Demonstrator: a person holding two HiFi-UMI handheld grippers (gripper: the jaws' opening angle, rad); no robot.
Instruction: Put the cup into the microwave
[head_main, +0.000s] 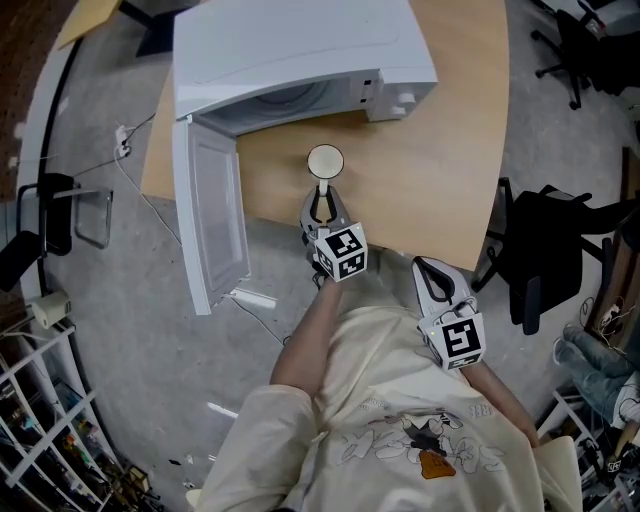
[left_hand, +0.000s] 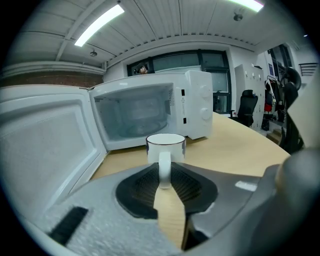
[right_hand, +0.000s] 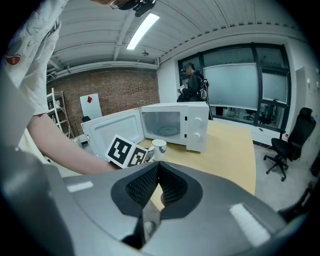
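Note:
A white cup (head_main: 325, 160) (left_hand: 166, 146) stands upright on the wooden table (head_main: 450, 150), just in front of the white microwave (head_main: 300, 50) (left_hand: 150, 110). The microwave's door (head_main: 215, 210) (left_hand: 45, 140) hangs wide open to the left, and its cavity is empty. My left gripper (head_main: 322, 205) (left_hand: 164, 175) is shut on the cup's handle (left_hand: 164, 167), which points toward me. My right gripper (head_main: 432, 272) (right_hand: 157, 167) hangs back at the table's near edge, shut with nothing in it. From the right gripper view the cup (right_hand: 159, 147) shows beside the left gripper's marker cube (right_hand: 125, 152).
The open door (head_main: 215, 210) juts past the table's near left edge over the floor. A black office chair (head_main: 545, 255) stands at the right, and another chair (head_main: 60, 215) at the left. A wire rack (head_main: 50, 430) fills the lower left. Cables lie on the floor.

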